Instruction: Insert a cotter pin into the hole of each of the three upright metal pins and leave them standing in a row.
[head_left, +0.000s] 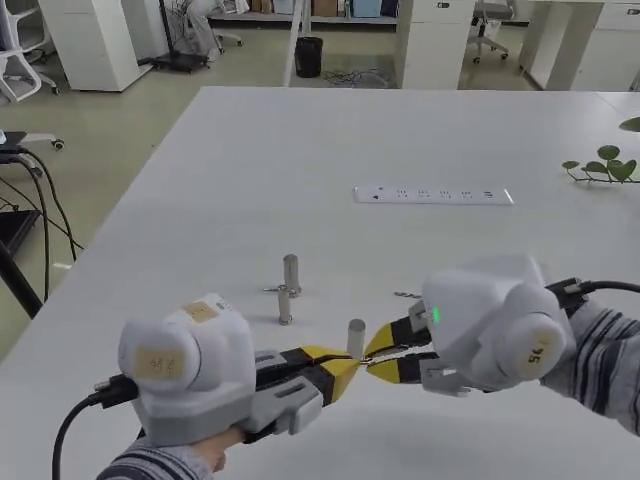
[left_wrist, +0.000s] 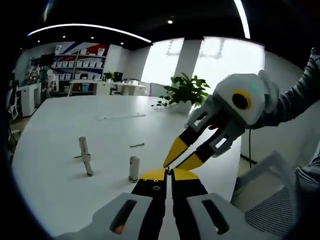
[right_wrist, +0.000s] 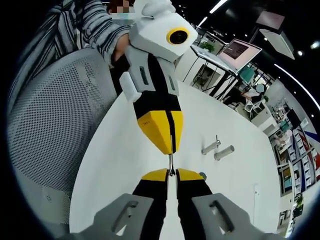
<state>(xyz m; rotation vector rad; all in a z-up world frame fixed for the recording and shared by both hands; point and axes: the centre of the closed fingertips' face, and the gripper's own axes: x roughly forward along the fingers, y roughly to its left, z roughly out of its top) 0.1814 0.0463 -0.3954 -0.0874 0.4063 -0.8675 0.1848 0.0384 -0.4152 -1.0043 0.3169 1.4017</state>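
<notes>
Three upright metal pins stand on the white table (head_left: 250, 180): a far pin (head_left: 291, 272), a middle pin (head_left: 285, 305) with a small cotter pin (head_left: 272, 290) beside its top, and a near pin (head_left: 356, 338). Just in front of the near pin, my left gripper (head_left: 345, 366) and right gripper (head_left: 375, 358) meet tip to tip. Both are shut on one thin cotter pin (right_wrist: 171, 162) held between them. In the left gripper view the left gripper (left_wrist: 168, 173) touches the right gripper (left_wrist: 167, 165), right of the near pin (left_wrist: 133, 168). The right gripper (right_wrist: 171, 174) faces the left gripper (right_wrist: 170, 150).
A loose cotter pin (head_left: 407, 295) lies on the table right of the pins. A white power strip (head_left: 433, 195) lies farther back, and a plant sprig (head_left: 600, 168) sits at the right edge. A mesh office chair (right_wrist: 55, 125) stands by the table's near side.
</notes>
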